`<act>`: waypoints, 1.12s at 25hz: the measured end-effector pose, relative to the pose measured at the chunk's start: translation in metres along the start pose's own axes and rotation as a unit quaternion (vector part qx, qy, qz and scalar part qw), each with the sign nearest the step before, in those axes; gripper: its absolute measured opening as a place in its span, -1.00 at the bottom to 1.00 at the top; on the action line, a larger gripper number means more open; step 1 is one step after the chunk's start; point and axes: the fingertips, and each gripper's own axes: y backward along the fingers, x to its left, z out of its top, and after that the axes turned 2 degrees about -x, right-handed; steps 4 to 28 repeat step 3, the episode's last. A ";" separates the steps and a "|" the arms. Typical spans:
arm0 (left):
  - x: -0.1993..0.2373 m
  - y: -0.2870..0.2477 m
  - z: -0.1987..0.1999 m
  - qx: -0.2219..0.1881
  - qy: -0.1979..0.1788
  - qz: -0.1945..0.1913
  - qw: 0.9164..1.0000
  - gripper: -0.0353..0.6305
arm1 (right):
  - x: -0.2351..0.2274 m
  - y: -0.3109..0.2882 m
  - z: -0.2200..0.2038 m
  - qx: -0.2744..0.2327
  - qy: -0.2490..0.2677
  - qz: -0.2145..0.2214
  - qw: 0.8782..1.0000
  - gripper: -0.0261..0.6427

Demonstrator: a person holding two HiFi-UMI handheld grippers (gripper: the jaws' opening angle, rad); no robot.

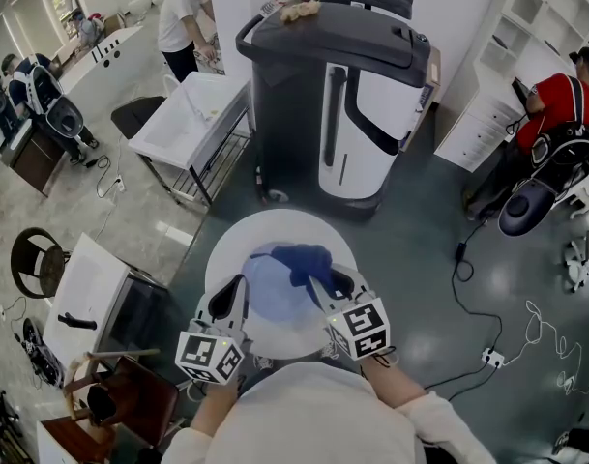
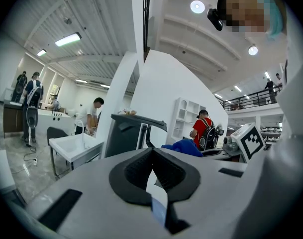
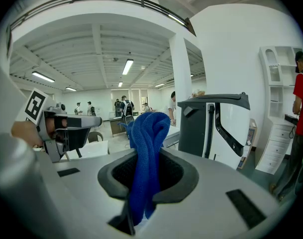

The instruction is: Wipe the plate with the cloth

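Head view is showing a pale blue round plate (image 1: 270, 303) being held above a round white table (image 1: 234, 245), its glossy face turned up towards the camera. The left gripper (image 1: 238, 296) is pinching the plate's rim, with its jaws closed tight on the thin edge. A dark blue terry cloth (image 1: 302, 261) is lying bunched on the plate's far side, just ahead of the right gripper (image 1: 325, 286). That gripper's jaws are clamping the cloth, which is folded into thick ribbed ropes and rising above the fingertips.

The plate's near edge is disappearing under the two marker cubes and the person's pale sleeves. From the left gripper view the plate is showing only as a pale sliver, edge-on between the pads, so its face cannot be read there. From the right gripper view the cloth's lower end is sinking out of sight between the jaws, and the plate is not showing at all.

The plate is sitting well inside the table's outline, with a white margin showing beyond both grippers. Farther ahead of them, a tall dark grey and white machine (image 1: 357, 95) is standing on the grey floor. A white cable (image 1: 468, 303) is trailing across the floor to the right of the right gripper. A white desk (image 1: 89, 293) is standing well apart to the left of the left gripper.
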 end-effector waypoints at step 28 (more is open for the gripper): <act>0.001 0.000 -0.001 0.000 0.001 0.001 1.000 -0.80 | 0.000 0.000 0.000 0.000 0.000 0.000 1.000 -0.67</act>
